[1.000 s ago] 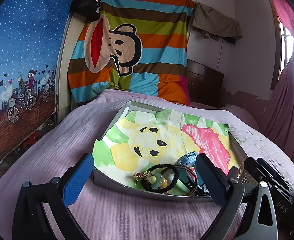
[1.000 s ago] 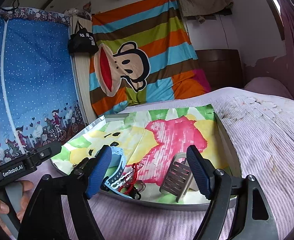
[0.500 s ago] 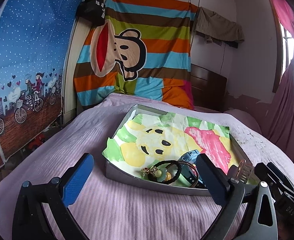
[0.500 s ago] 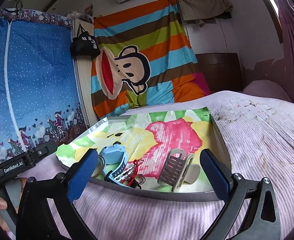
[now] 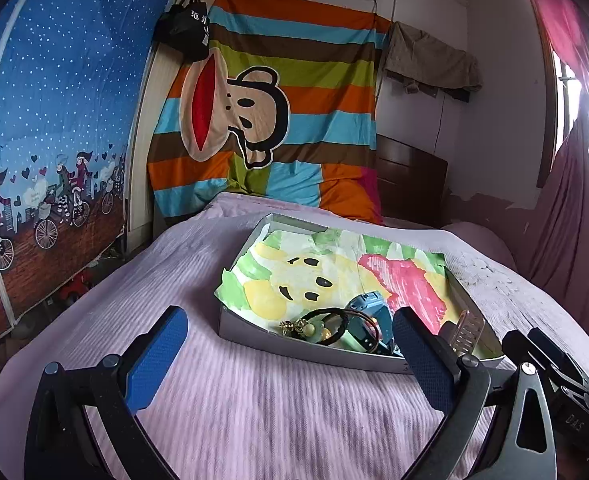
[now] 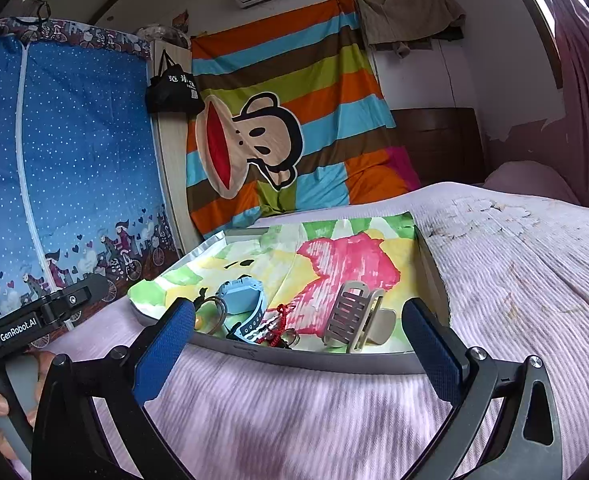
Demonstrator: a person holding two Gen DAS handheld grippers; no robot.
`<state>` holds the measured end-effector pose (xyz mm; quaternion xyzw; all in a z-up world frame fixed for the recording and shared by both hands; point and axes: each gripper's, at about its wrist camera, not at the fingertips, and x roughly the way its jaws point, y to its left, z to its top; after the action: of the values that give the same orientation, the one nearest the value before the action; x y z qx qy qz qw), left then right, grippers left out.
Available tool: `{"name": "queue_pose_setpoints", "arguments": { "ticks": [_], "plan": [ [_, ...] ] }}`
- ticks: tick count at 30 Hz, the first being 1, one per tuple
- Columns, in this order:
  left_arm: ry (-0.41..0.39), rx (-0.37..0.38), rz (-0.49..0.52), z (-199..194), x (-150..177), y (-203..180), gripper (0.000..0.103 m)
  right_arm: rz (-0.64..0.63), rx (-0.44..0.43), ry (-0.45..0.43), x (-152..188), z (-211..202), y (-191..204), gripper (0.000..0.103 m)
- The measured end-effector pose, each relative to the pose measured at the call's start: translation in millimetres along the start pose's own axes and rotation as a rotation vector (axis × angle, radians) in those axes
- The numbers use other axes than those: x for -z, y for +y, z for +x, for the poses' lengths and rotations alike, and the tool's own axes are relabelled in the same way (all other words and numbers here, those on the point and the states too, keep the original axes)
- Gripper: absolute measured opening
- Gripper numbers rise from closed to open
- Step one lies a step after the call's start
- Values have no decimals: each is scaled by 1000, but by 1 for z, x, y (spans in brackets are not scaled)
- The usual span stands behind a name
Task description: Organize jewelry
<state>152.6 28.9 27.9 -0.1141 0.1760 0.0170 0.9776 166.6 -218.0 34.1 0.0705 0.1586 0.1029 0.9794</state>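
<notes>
1. Bed (image 5: 254, 400), soft lilac cover: tray (image 6: 302, 358) may tip under pressure.
2. Jewelry heap (image 5: 334, 330), tray's near edge: tangled; pieces may lift together.
3. Left gripper (image 5: 286, 354), right gripper (image 6: 298, 350): both spread wide, empty.

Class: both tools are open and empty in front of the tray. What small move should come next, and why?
Probably ease the right tool forward toward the hair claw clip: it lies apart from the tangled watch, directly ahead between the open fingers.
</notes>
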Motion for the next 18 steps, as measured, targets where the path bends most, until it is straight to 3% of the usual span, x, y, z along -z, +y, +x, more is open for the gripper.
{"name": "queue_pose_setpoints", "arguments": {
  "ticks": [18],
  "plan": [
    [-25,10,56,-50,14,-5,103,-26,44,-20,12,-57,4,102]
  ]
}}
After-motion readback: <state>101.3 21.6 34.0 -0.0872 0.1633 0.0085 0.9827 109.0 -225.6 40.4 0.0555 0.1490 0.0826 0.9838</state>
